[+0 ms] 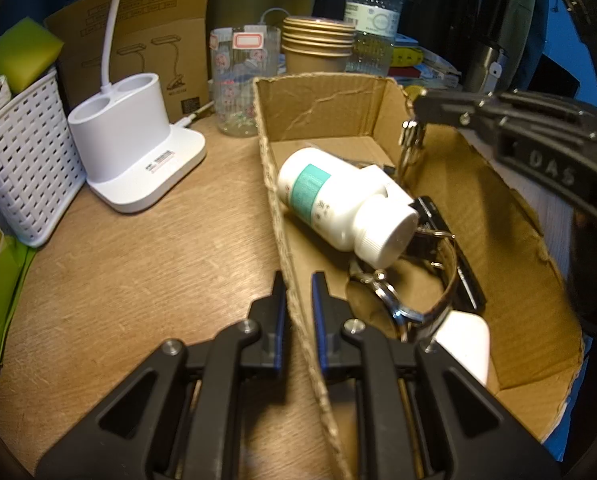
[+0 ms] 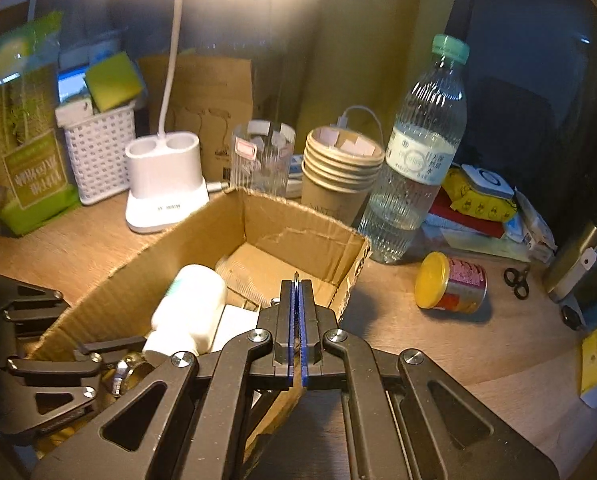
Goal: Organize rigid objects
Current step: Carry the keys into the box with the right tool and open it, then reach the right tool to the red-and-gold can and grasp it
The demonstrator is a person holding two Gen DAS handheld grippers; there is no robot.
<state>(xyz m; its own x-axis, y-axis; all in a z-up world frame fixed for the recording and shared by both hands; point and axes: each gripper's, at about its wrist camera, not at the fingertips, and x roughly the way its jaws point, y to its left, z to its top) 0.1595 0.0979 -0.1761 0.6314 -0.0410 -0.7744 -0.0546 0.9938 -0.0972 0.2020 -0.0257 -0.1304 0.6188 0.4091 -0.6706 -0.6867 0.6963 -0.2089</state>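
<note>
- Already the cardboard box (image 1: 498,216) holds several things: a white pill bottle (image 1: 330,200) lying on its side, a wristwatch (image 1: 410,292) near the front, a dark flat item under the bottle that I cannot identify, and something white (image 1: 466,340) at the near corner.
- Left out on the counter (image 2: 438,344), to the right of the box, are a small tin with a yellow lid (image 2: 450,284) on its side and a small pair of black scissors (image 2: 516,282); a yellow block (image 2: 594,360) sits at the far right edge. By my reading these are what remains to be put away, so the job looks partly done.
- Left fingers (image 1: 298,292) are nearly closed, one on each side of the box's near wall, pinching the cardboard. That looks like a steadying hold on the box.
- Right fingers (image 2: 297,284) are pressed fully together on a thin metal piece whose tip pokes out above them. From the left camera, this gripper (image 1: 416,114) hangs over the far right side of the box with a small bunch of keys (image 1: 410,140) dangling below it, inside the box walls.
- Whether the keys touch the box floor yet, I cannot tell.
- My judgement: the keys are being delivered now; the tin and scissors would follow.
</note>
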